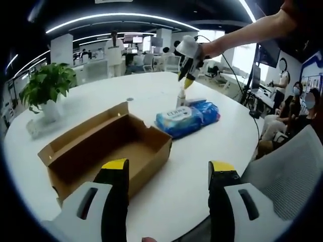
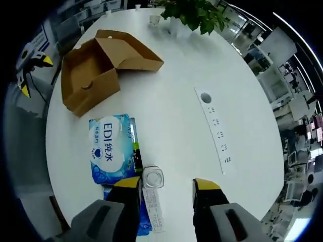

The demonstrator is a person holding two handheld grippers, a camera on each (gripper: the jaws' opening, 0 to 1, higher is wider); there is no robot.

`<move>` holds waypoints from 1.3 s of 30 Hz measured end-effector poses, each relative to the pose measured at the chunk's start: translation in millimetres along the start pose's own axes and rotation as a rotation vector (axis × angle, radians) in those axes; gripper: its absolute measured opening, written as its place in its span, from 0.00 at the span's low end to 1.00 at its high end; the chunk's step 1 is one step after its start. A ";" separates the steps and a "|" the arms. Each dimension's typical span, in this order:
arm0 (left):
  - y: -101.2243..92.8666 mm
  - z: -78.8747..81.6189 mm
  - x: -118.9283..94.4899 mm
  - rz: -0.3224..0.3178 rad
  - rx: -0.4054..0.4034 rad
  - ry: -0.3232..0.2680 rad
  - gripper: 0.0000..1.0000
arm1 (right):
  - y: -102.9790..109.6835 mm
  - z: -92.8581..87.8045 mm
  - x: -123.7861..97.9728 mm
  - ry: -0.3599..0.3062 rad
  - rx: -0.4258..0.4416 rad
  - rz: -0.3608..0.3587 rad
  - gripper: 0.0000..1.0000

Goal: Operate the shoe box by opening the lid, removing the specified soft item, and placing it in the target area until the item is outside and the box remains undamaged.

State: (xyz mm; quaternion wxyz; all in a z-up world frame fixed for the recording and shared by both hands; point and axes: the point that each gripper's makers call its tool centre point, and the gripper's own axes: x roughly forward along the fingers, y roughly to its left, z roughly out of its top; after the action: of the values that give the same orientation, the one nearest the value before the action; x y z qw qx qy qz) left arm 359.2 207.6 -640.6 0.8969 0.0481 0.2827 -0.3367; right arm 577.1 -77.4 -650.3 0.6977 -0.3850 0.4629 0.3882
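Jaws on your left gripper [image 1: 169, 174] and right gripper [image 2: 165, 187] stand apart, holding nothing. Your shoe box [image 2: 93, 68] sits open on the white table [image 2: 202, 60]; the wet-wipes pack [image 2: 112, 148] lies outside, beside it

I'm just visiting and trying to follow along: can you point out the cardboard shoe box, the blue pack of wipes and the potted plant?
shoe box [image 2: 86, 80], right gripper view, on its bare inside floor.
blue pack of wipes [image 2: 110, 149], right gripper view, on its printed top face.
potted plant [image 1: 46, 83], left gripper view, on its green leaves.
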 end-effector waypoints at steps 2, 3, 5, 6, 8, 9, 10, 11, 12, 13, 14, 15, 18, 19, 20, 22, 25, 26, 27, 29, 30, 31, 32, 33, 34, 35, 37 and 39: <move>-1.4 -0.1 0.2 -0.006 -0.002 0.000 0.62 | -1.3 -1.3 -6.9 -0.020 0.023 -0.012 0.38; -1.9 0.2 0.2 -0.007 -0.003 -0.001 0.62 | -2.8 -0.9 -11.2 -0.043 0.055 -0.027 0.38; -3.6 0.8 0.3 -0.015 -0.011 -0.004 0.62 | -1.6 1.2 -17.3 -0.082 0.101 -0.034 0.39; -4.3 1.0 0.5 -0.018 -0.012 -0.005 0.62 | 0.5 2.6 -20.4 -0.106 0.128 -0.032 0.39; -6.9 0.8 1.3 -0.027 -0.011 -0.004 0.62 | 4.5 1.4 -27.7 -0.142 0.169 -0.031 0.39; -9.1 0.1 2.0 -0.033 -0.007 -0.001 0.62 | 1.7 -2.0 -29.4 -0.154 0.191 -0.043 0.39; -11.0 -0.3 2.6 -0.038 -0.004 0.001 0.62 | 0.9 -4.4 -30.9 -0.164 0.205 -0.047 0.39; -13.2 -0.7 3.2 -0.045 0.001 0.003 0.62 | 3.2 -6.1 -34.7 -0.185 0.232 -0.054 0.39; -14.5 -0.8 3.3 -0.049 0.002 0.004 0.62 | 4.8 -6.8 -37.4 -0.205 0.257 -0.059 0.39; -16.0 -1.1 3.4 -0.055 0.002 0.005 0.62 | 4.4 -8.3 -38.0 -0.222 0.276 -0.057 0.39; -16.6 -1.5 3.6 -0.058 0.002 0.006 0.62 | 5.8 -11.1 -39.3 -0.248 0.293 -0.049 0.39; -17.2 -1.6 3.8 -0.060 0.002 0.007 0.62 | 8.4 -14.1 -41.1 -0.255 0.293 -0.049 0.39; -22.3 -1.0 3.8 -0.074 0.005 0.005 0.62 | 20.8 -28.1 -48.0 -0.281 0.353 -0.067 0.39; -23.1 -0.8 3.9 -0.076 0.006 0.004 0.62 | 20.2 -32.1 -48.9 -0.292 0.366 -0.071 0.39; -25.4 -0.5 4.0 -0.082 0.009 0.004 0.62 | 21.6 -36.1 -51.3 -0.310 0.389 -0.078 0.39; -27.9 -1.2 4.7 -0.090 0.014 0.007 0.62 | 24.3 -41.4 -55.7 -0.340 0.430 -0.092 0.39; -30.1 -2.1 5.2 -0.099 0.015 0.011 0.62 | 26.1 -51.4 -65.5 -0.407 0.524 -0.121 0.39; -30.6 -2.2 5.2 -0.101 0.014 0.010 0.61 | 25.8 -52.6 -66.3 -0.412 0.533 -0.124 0.39; -31.4 -2.1 5.2 -0.104 0.012 0.010 0.61 | 27.4 -55.3 -70.6 -0.437 0.568 -0.132 0.39; -32.2 -1.9 5.2 -0.109 0.005 0.008 0.61 | 26.4 -62.6 -79.2 -0.474 0.575 -0.166 0.38; -32.4 -1.8 5.2 -0.111 0.000 0.006 0.61 | 27.9 -65.2 -81.3 -0.480 0.582 -0.168 0.38; -32.4 -1.8 5.2 -0.112 -0.005 0.006 0.61 | 29.5 -65.5 -83.0 -0.486 0.586 -0.170 0.38; -32.5 -1.9 5.2 -0.112 -0.006 0.006 0.61 | 31.3 -66.5 -86.1 -0.500 0.596 -0.176 0.38; -32.6 -1.9 5.2 -0.112 -0.008 0.005 0.61 | 32.7 -69.2 -89.8 -0.517 0.606 -0.187 0.38; -33.2 -1.9 5.2 -0.114 -0.011 0.005 0.61 | 34.2 -72.7 -93.1 -0.533 0.616 -0.197 0.38; -33.6 -1.8 5.3 -0.115 -0.011 0.005 0.61 | 36.5 -74.3 -95.9 -0.543 0.628 -0.203 0.38; -35.2 -2.1 5.4 -0.121 -0.011 0.006 0.61 | 41.3 -77.0 -102.5 -0.581 0.676 -0.218 0.38; -37.1 -2.6 5.8 -0.124 -0.010 0.008 0.61 | 44.3 -81.1 -108.3 -0.620 0.722 -0.237 0.38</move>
State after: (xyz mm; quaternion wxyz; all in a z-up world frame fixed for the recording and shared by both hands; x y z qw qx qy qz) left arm 338.1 176.5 -642.0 0.8734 0.0274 0.2902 -0.3902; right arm 479.9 -152.3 -578.2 0.9310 -0.0348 0.2913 0.2170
